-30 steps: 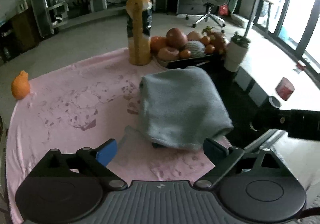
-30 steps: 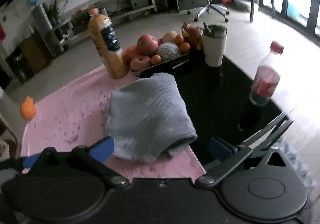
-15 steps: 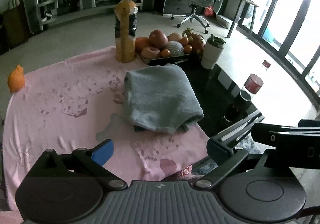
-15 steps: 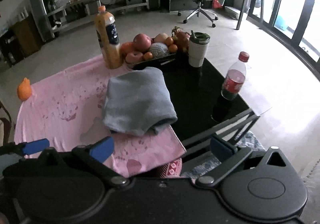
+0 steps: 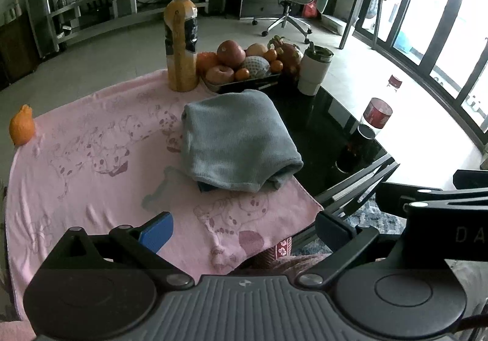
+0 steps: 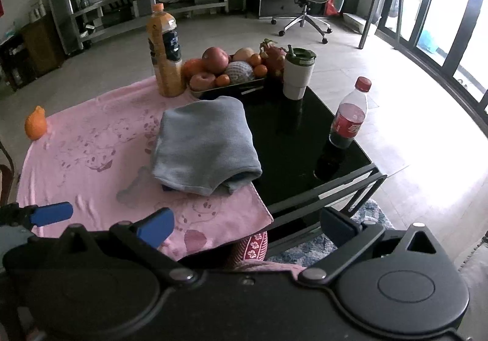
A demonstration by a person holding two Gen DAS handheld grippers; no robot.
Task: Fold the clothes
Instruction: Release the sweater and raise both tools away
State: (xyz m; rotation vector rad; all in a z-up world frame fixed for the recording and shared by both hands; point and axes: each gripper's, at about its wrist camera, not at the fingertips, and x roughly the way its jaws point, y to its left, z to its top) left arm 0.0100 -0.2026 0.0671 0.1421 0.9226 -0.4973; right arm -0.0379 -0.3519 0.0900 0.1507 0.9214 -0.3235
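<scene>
The grey garment (image 5: 236, 140) lies folded into a compact bundle on the pink cloth (image 5: 91, 158), at that cloth's right edge beside the bare black tabletop (image 6: 299, 140), clear of the fruit tray (image 6: 228, 83) and juice bottle (image 6: 164, 57). My left gripper (image 5: 244, 228) and right gripper (image 6: 248, 226) are both held back from the tabletop's near edge, fingers spread wide, holding nothing. I judge the fold complete.
</scene>
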